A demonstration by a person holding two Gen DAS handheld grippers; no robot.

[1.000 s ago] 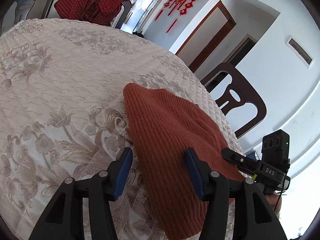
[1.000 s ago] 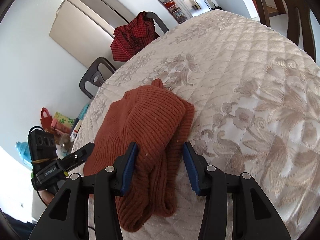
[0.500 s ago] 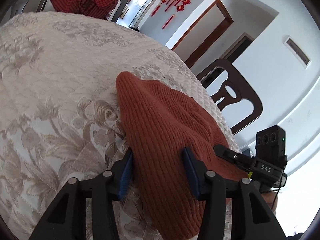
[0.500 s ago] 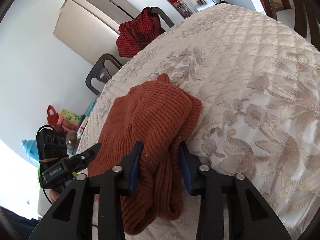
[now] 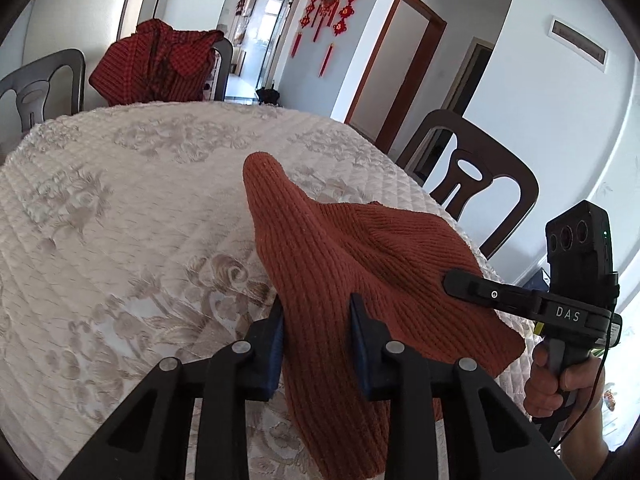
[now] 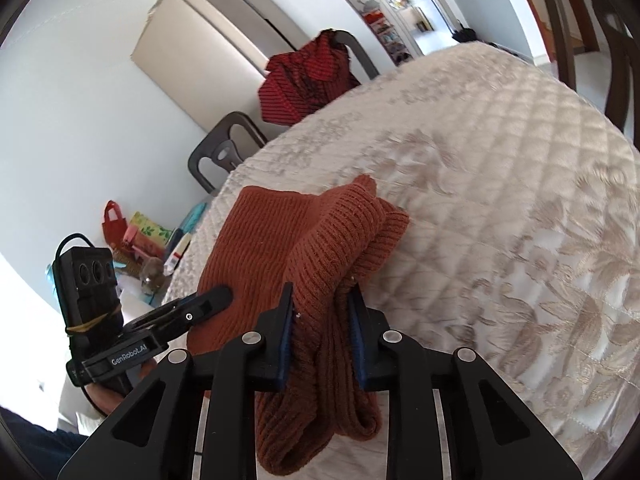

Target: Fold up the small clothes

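Observation:
A rust-red ribbed knit garment (image 5: pixel 340 240) lies near the edge of the table with its near side raised off the cloth. My left gripper (image 5: pixel 316 308) has a bunched fold of it between its blue pads, and its jaws are closing on the fold. In the right wrist view the same garment (image 6: pixel 280 240) shows doubled over. My right gripper (image 6: pixel 320 296) pinches a thick fold, and its jaws are also closing. Each gripper shows in the other's view, held by a hand beside the garment.
The table (image 5: pixel 120 208) wears a cream quilted cloth with a flower pattern. A red checked garment (image 5: pixel 156 64) hangs over a chair at the far side. A dark wooden chair (image 5: pixel 480 184) stands on the right. Bags and clutter (image 6: pixel 140 236) sit beyond the left edge.
Both pairs of jaws have narrowed onto the knit. Both grippers have risen a little, and the near side of the garment has come up off the cloth into a ridge.

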